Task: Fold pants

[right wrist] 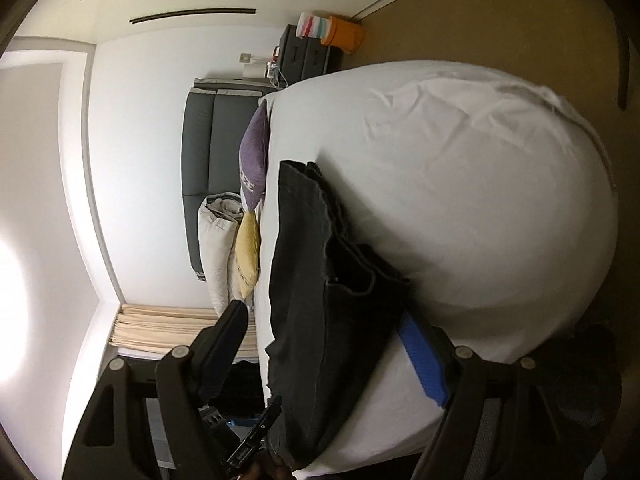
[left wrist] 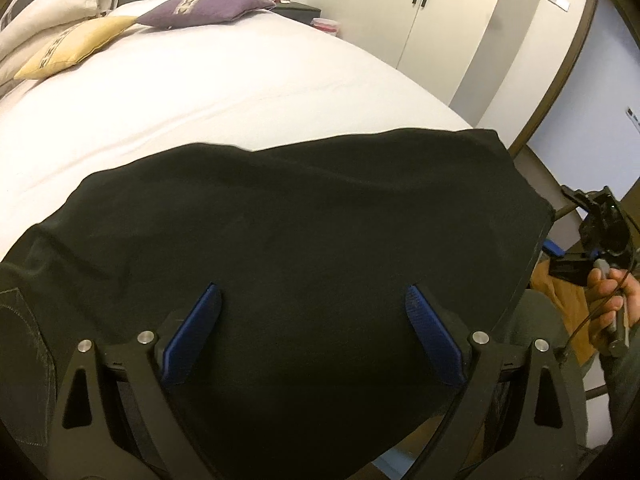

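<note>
black pants (left wrist: 304, 216) lying folded on the near edge of the white bed (left wrist: 224, 92) | left gripper (left wrist: 314, 320) jaws spread wide over the cloth, holding nothing | right gripper (right wrist: 324, 344) rolled sideways, jaws apart either side of the pants' end | purple cushion (left wrist: 208, 6), yellow cushion (left wrist: 76, 46) by the headboard
</note>
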Motion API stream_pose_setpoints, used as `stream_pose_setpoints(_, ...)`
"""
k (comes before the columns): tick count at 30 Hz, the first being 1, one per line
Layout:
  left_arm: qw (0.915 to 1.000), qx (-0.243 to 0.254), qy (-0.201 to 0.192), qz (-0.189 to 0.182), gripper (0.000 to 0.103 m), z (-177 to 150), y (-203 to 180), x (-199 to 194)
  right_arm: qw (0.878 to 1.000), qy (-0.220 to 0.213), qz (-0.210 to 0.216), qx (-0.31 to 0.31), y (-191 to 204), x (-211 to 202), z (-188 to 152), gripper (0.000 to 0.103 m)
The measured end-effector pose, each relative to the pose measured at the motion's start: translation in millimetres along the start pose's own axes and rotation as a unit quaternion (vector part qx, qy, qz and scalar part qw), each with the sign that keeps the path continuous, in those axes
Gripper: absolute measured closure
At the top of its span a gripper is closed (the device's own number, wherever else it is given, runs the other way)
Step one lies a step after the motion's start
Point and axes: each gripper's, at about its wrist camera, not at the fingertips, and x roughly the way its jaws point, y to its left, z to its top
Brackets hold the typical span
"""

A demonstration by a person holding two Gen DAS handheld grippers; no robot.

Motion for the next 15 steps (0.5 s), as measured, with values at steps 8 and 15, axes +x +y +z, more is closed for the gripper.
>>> stream_pose_setpoints(8, 0.9998, -0.004, 0.003, -0.018, 0.008, 8, -9, 2, 0.995, -0.034, 0.082, 0.053, -15, -5, -4, 0.033)
stream_pose_setpoints(15, 0.9997, -0.011, 0.008, -0.02, 0.008, 9, -10, 6, 0.994, -0.034, 0.091, 0.046, -14, 0, -5, 0.04)
